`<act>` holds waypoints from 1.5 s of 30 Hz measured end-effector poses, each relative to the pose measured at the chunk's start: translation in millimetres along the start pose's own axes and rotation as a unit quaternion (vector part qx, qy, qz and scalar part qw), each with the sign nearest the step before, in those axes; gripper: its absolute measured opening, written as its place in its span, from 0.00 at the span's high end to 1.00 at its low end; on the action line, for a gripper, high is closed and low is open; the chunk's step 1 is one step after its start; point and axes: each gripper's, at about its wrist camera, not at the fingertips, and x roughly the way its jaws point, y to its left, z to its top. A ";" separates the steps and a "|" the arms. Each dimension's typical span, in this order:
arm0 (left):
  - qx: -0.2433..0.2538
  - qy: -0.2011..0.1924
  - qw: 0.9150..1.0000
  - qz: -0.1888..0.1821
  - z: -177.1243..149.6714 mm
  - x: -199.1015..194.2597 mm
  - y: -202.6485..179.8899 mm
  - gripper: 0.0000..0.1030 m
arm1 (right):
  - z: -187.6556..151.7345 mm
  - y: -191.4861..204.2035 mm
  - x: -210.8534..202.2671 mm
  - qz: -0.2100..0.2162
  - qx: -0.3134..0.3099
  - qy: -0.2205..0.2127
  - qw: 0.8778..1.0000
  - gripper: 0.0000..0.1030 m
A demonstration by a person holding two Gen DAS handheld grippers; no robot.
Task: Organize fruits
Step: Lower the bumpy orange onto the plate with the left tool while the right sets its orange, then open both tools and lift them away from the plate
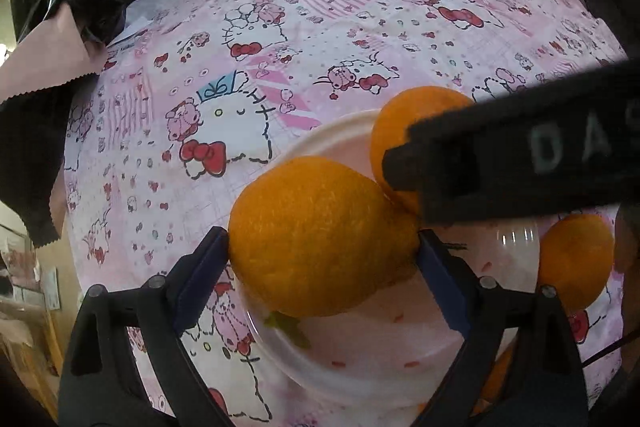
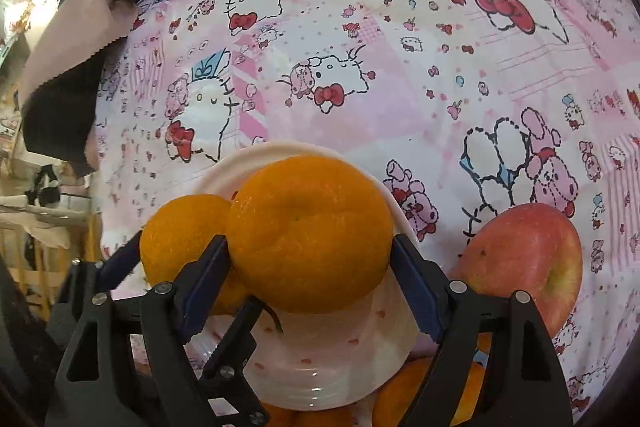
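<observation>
Oranges sit between your jaws on both sides, over a pink cartoon-print cloth covering the whole surface. White plate with small red marks lies on that cloth, under both grippers. Your left gripper is pinching the bumpy orange, blue pads touching its two flanks, fruit over the plate's near rim. Your right gripper is clamped on the smooth orange the same way, over the plate; in that view the bumpy one shows just left, touching. Red apple lies on the cloth right of the plate, beside your right finger. Small orange lies off the plate's right edge.
</observation>
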 end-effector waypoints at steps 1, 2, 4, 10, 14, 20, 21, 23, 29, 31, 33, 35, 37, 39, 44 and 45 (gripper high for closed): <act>0.000 0.001 1.000 0.001 0.1 0.5 0.4 0.09 | -0.7 0.9 0.2 -0.003 -0.003 -0.003 1.000 0.17; -0.001 0.003 1.000 0.001 0.6 0.7 0.9 0.09 | -0.3 0.6 0.3 -0.002 -0.003 -0.004 1.000 0.16; -0.004 0.008 1.000 -0.001 1.5 1.3 1.4 0.09 | 1.0 -2.3 -1.4 0.007 0.003 -0.005 1.000 0.16; -0.003 0.017 1.000 -0.001 -4.3 -1.8 0.6 0.09 | 4.5 -15.8 -10.4 0.056 0.033 0.006 0.998 0.16; -0.014 -0.002 1.000 -0.005 -8.8 -12.6 4.6 0.09 | 3.7 -22.8 -14.2 0.061 0.044 0.005 0.997 0.16; -0.053 0.008 0.998 -0.033 -9.4 -11.9 17.4 0.09 | 1.7 -27.1 -21.0 0.072 0.049 0.005 0.996 0.16; -0.056 0.010 0.998 -0.038 -10.1 -12.0 17.7 0.09 | 1.3 -27.3 -23.0 0.074 0.047 0.004 0.996 0.16; -0.062 0.011 0.997 -0.034 -11.6 -12.1 19.0 0.09 | 0.6 -28.6 -27.1 0.073 0.047 0.001 0.996 0.16; -0.071 0.010 0.997 -0.025 -13.0 -9.6 20.5 0.09 | -3.3 -37.0 -43.4 0.080 0.058 -0.008 0.995 0.16; -0.068 0.008 0.997 -0.019 -12.6 -11.1 19.5 0.09 | -5.8 -40.1 -50.0 0.083 0.062 -0.011 0.995 0.16; -0.070 0.006 0.997 -0.021 -11.3 -14.4 21.0 0.09 | -7.9 -42.4 -57.7 0.085 0.063 -0.014 0.994 0.16; -0.085 -0.001 0.996 -0.030 -8.5 -22.4 25.3 0.09 | -10.6 -45.6 -68.0 0.084 0.062 -0.024 0.994 0.16; -0.094 -0.006 0.995 -0.032 -6.2 -30.3 28.4 0.09 | -16.3 -50.7 -77.5 0.084 0.064 -0.030 0.994 0.16; -0.101 -0.015 0.994 -0.033 -5.0 -40.5 31.3 0.09 | -23.3 -56.7 -84.1 0.089 0.071 -0.032 0.993 0.16; -0.127 -0.036 0.991 -0.035 -12.8 -75.0 41.8 0.09 | -46.6 -70.5 -100.0 0.082 0.069 -0.032 0.994 0.16; -0.131 -0.041 0.990 -0.035 -15.4 -82.9 43.7 0.09 | -51.9 -74.7 -102.9 0.079 0.070 -0.031 0.994 0.16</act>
